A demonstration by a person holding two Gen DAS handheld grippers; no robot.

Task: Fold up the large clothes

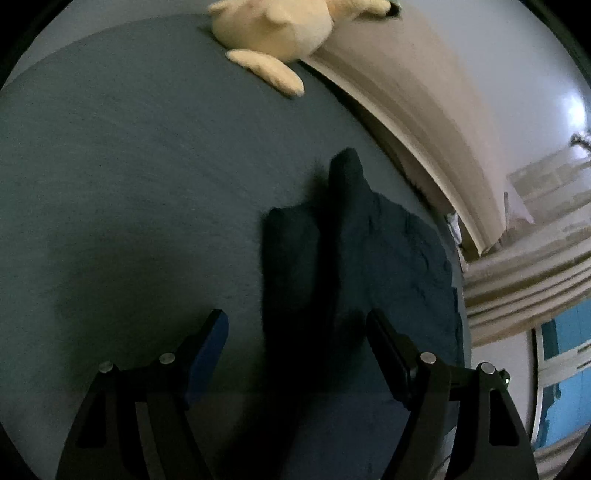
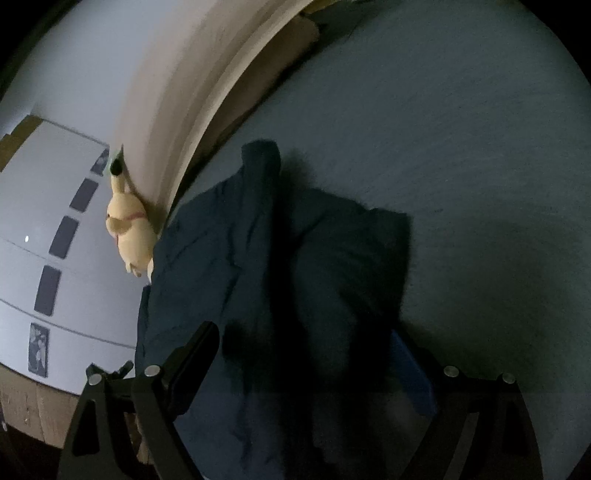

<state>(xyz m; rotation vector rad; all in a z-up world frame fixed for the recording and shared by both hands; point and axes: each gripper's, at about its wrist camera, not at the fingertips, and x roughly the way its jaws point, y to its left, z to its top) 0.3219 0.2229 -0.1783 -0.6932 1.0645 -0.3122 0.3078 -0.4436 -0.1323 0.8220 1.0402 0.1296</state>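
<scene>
A dark navy garment (image 1: pixel 373 251) lies crumpled on the blue-grey bed sheet (image 1: pixel 129 166), with one narrow end pointing away. My left gripper (image 1: pixel 295 325) is open, its fingers spread above the garment's near part, holding nothing. In the right wrist view the same garment (image 2: pixel 229 258) spreads from the bed's edge toward the middle. My right gripper (image 2: pixel 306 339) is open over the garment's near folds, with nothing between its fingers. Whether either gripper touches the cloth is unclear.
A yellow plush toy (image 1: pixel 273 26) lies at the far edge of the bed and shows in the right wrist view (image 2: pixel 129 229). A beige headboard (image 1: pixel 413 110) borders the bed. A white wardrobe (image 2: pixel 44 229) stands beyond. Curtains (image 1: pixel 524 288) hang at the right.
</scene>
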